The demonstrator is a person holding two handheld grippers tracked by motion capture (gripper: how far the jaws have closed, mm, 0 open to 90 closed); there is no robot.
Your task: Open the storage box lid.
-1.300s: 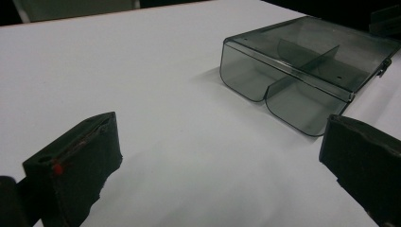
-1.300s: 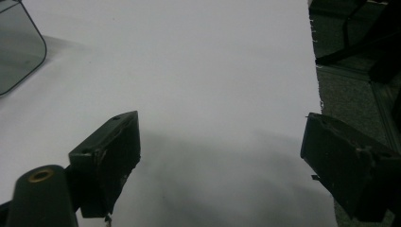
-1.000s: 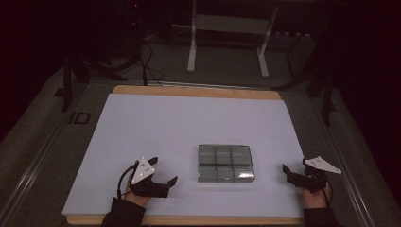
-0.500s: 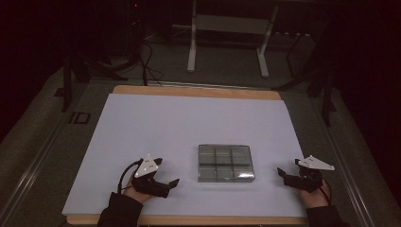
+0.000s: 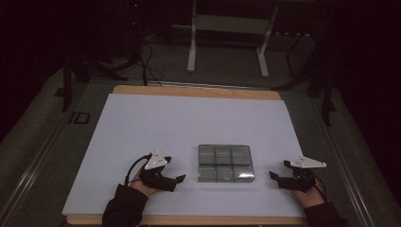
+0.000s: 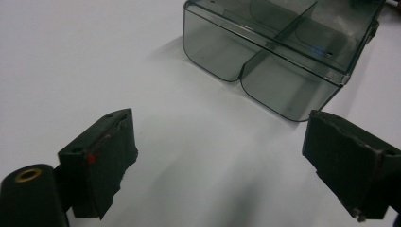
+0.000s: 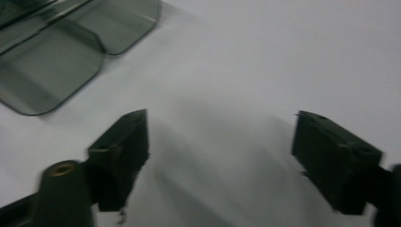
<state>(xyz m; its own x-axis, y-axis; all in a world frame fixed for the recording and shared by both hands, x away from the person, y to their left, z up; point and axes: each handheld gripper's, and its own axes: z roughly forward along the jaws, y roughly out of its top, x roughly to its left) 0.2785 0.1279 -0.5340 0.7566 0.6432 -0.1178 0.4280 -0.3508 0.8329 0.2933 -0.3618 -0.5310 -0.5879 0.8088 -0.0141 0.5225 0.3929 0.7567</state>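
Observation:
A clear grey plastic box (image 5: 225,163) with several compartments lies on the white table sheet (image 5: 189,123), near the front. My left gripper (image 5: 178,179) rests on the sheet just left of the box, jaws wide apart and empty. In the left gripper view the box (image 6: 279,52) lies ahead, a short gap beyond my left gripper (image 6: 222,168). My right gripper (image 5: 275,176) sits to the right of the box, open and empty. The right gripper view has the box's corner (image 7: 56,52) at upper left, with my right gripper (image 7: 222,161) over bare sheet.
The sheet covers a wooden tabletop (image 5: 194,91) whose edge shows at the back. Beyond it stand a white table frame (image 5: 227,38) and dark cables (image 5: 142,56) on the floor. Both sleeves come in at the front edge.
Both grippers have moved inward toward the box: the left one to the right, the right one to the left. The box has not moved.

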